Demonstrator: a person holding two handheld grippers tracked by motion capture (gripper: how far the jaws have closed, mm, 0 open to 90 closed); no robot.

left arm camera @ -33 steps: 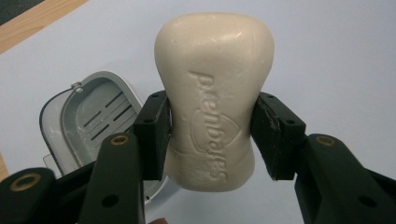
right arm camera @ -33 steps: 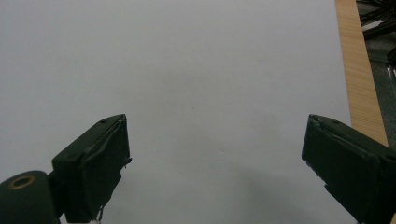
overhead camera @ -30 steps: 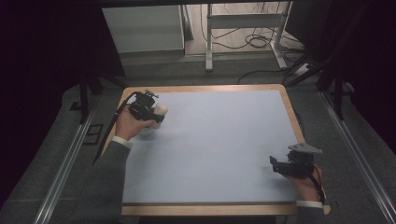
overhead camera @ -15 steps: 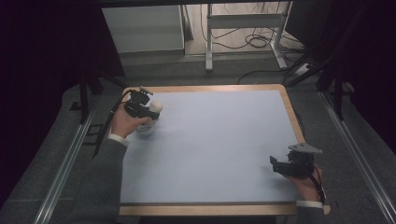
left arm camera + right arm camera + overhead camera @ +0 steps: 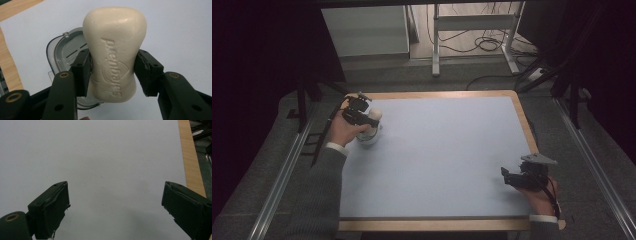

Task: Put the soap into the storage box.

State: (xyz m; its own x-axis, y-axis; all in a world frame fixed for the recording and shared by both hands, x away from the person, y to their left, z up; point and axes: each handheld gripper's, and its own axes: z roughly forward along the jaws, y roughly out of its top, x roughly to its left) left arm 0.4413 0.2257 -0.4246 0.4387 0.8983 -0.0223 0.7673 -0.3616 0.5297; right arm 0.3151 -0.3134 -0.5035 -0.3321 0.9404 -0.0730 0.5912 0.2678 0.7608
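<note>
While the left gripper (image 5: 112,72) angles downward, its jaws clamp the soap bar (image 5: 114,53); the soap dish (image 5: 67,53) lies directly beneath.

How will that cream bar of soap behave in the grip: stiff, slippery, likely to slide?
The cream embossed soap bar looks rigid, keeping its shape between the left claw pads. Its smooth waisted sides may be slippery, so it could slide. Flat-faced, it probably won't roll.

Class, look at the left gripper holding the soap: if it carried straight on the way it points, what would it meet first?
Probably the soap dish just beyond the held soap: the left gripper points at it, though the gap is hard to judge.
</note>
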